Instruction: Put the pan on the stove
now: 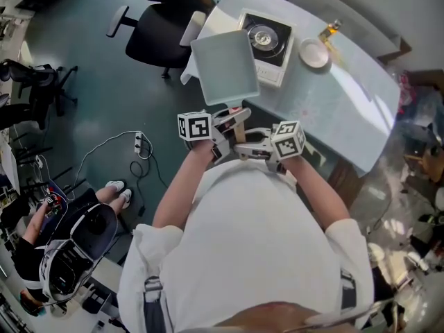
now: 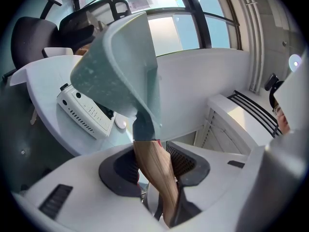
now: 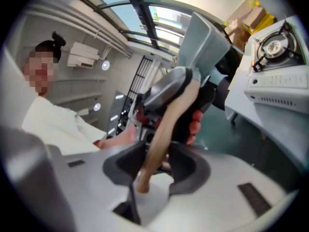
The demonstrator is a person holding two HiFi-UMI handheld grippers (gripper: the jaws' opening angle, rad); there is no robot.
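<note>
A square pale-green pan [image 1: 218, 64] with a wooden handle [image 1: 240, 126] hangs in the air over the table's near left edge, overlapping the left side of the white portable gas stove [image 1: 272, 41]. My left gripper [image 1: 232, 120] is shut on the handle close to the pan. Just behind it, my right gripper [image 1: 254, 148] is shut on the handle's end. In the left gripper view the handle [image 2: 155, 170] runs up between the jaws to the tilted pan [image 2: 120, 64], with the stove [image 2: 84, 109] beyond. The right gripper view shows the handle [image 3: 166, 124], the pan [image 3: 203, 37] and the stove [image 3: 275, 57].
The white table [image 1: 340, 103] also carries a small white dish [image 1: 315, 53] and a bottle [image 1: 331, 29] to the right of the stove. A black office chair [image 1: 156, 33] stands left of the table. A power strip [image 1: 139, 143] lies on the floor, and a seated person [image 1: 62, 245] is at lower left.
</note>
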